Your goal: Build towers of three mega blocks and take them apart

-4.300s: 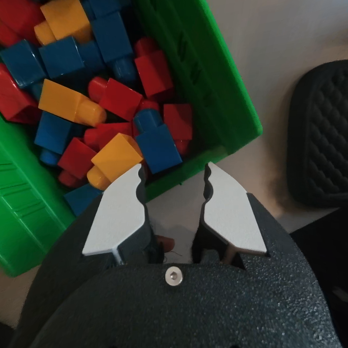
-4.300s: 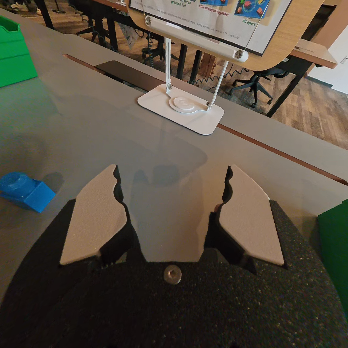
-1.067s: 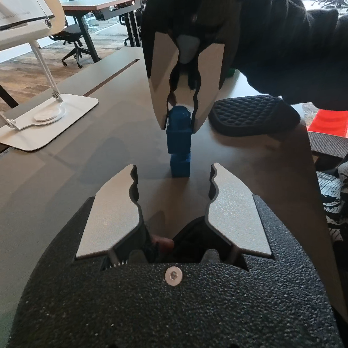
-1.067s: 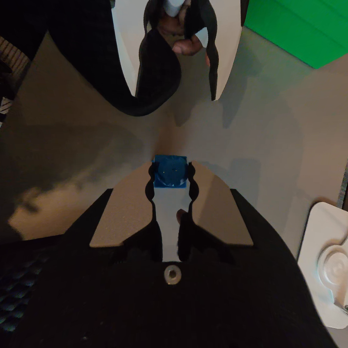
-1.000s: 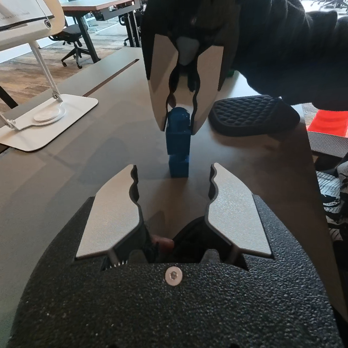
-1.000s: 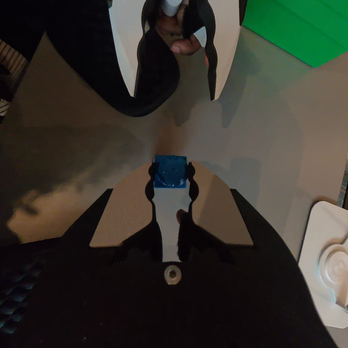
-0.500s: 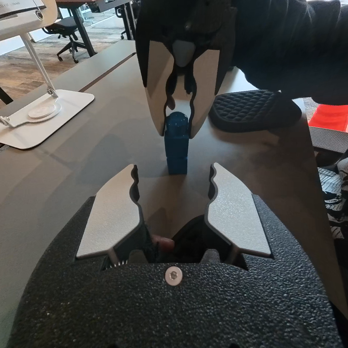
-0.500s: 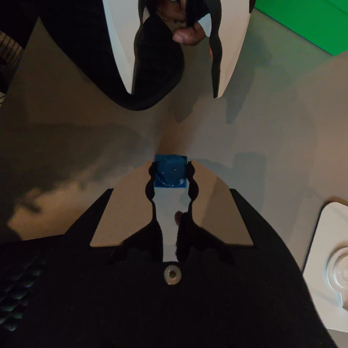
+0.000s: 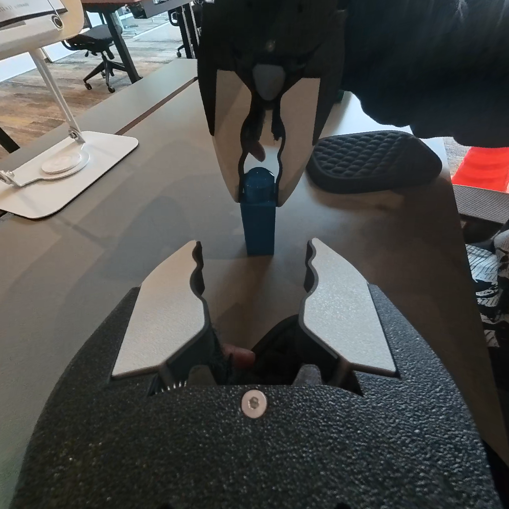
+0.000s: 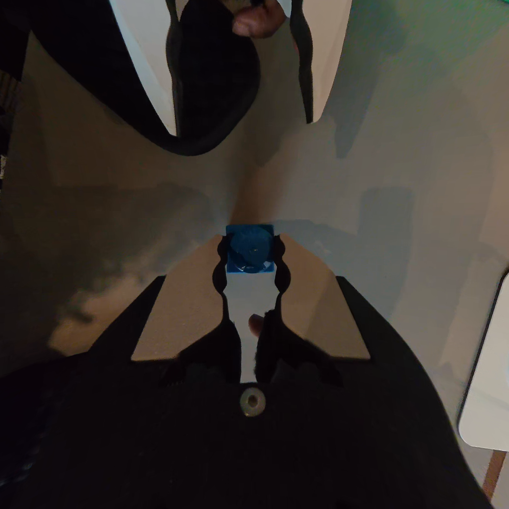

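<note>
A blue mega block tower (image 9: 259, 223) stands upright on the dark table (image 9: 124, 248); its seams are hard to make out. My right gripper (image 9: 258, 199) comes down from above and is shut on the top blue block at its stud. In the right wrist view the right gripper (image 10: 250, 242) flanks the top block (image 10: 249, 249) seen from above. My left gripper (image 9: 254, 243) is open and empty, just in front of the tower's foot, not touching it. It also shows at the top of the right wrist view (image 10: 242, 126).
A white stand base (image 9: 63, 170) lies at the left and shows at the right edge of the right wrist view (image 10: 490, 385). A black padded wrist rest (image 9: 371, 159) lies behind the tower to the right. A red object (image 9: 482, 165) is at the far right. Office chairs stand behind the table. The grippers' ends are close to 7 centimetres from one another.
The upper part of the tower, offset from the bottom block a second ago, now sits straight on it. The right gripper keeps its hold; the left gripper stays open and has edged closer.
</note>
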{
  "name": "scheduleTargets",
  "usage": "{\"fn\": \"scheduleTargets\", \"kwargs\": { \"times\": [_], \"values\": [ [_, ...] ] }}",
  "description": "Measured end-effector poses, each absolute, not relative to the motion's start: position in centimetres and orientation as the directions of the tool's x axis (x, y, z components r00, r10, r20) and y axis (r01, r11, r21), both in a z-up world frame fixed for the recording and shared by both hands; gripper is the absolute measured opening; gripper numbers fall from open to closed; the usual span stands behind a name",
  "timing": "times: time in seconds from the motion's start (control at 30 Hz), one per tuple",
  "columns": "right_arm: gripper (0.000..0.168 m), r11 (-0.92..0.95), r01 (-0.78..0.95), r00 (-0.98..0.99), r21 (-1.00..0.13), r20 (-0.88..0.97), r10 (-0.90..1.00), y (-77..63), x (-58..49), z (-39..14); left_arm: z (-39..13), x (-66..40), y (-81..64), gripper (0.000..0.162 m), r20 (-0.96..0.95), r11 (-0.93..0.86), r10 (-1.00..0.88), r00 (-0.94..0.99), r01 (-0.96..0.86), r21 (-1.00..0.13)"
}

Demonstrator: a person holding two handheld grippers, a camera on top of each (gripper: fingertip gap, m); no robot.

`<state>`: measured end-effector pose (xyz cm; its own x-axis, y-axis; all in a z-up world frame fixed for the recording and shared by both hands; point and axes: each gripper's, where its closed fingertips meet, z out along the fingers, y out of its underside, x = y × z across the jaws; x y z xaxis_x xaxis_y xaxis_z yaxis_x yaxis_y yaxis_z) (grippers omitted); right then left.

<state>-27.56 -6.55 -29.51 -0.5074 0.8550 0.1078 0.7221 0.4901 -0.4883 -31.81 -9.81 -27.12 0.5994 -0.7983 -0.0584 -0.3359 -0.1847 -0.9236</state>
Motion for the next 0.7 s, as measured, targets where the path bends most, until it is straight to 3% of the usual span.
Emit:
{"fn": "scheduleTargets", "kwargs": {
  "times": [0.43,0.7],
  "values": [
    [0.032,0.328,0.821,-0.312,-0.467,0.114,0.943,-6.5,-25.0,-29.5,-27.2,-31.9,-9.8,0.071,-0.062,-0.186,-0.795,0.603,-0.339,-0.922],
    [0.033,0.339,0.821,-0.327,-0.459,0.109,0.939,-7.3,-23.7,-29.5,-27.2,-31.9,-9.7,0.071,-0.063,-0.186,-0.793,0.606,-0.34,-0.922]
  ]
}}
